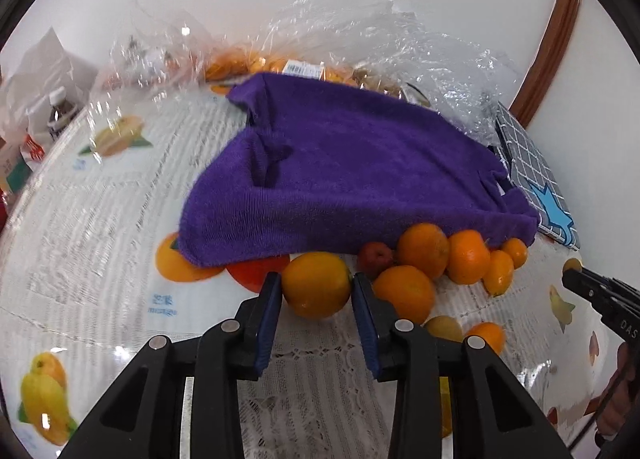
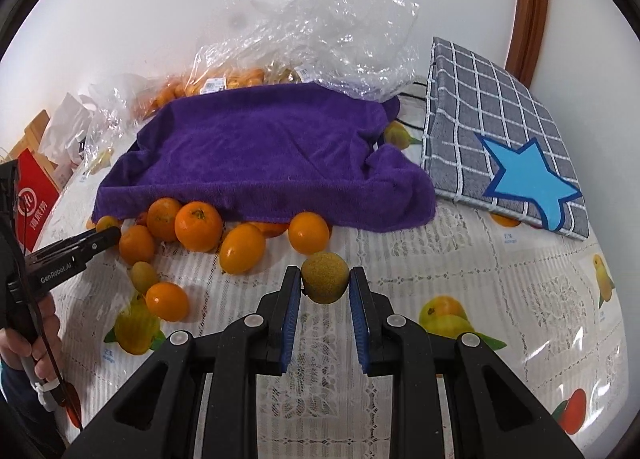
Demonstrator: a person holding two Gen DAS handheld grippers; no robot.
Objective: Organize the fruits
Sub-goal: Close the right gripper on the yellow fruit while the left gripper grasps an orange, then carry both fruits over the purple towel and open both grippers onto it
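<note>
My left gripper (image 1: 316,287) is shut on a large yellow-orange fruit (image 1: 317,283), its blue pads touching both sides. My right gripper (image 2: 325,279) is shut on a small rough yellow-brown fruit (image 2: 325,278). Several oranges (image 2: 198,226) and small kumquats (image 2: 167,301) lie loose along the front edge of a purple towel (image 2: 264,155), which drapes over a low tray. The same pile (image 1: 424,251) and a small red fruit (image 1: 375,255) show in the left wrist view, beside the towel (image 1: 352,171). The left gripper also shows in the right wrist view (image 2: 106,237).
A grey checked box with a blue star (image 2: 508,139) sits right of the towel. Clear plastic bags with more oranges (image 2: 224,87) lie behind it against the wall. A red carton (image 2: 32,195) and bottles (image 1: 60,111) stand at the left. The table has a fruit-print cover (image 2: 480,339).
</note>
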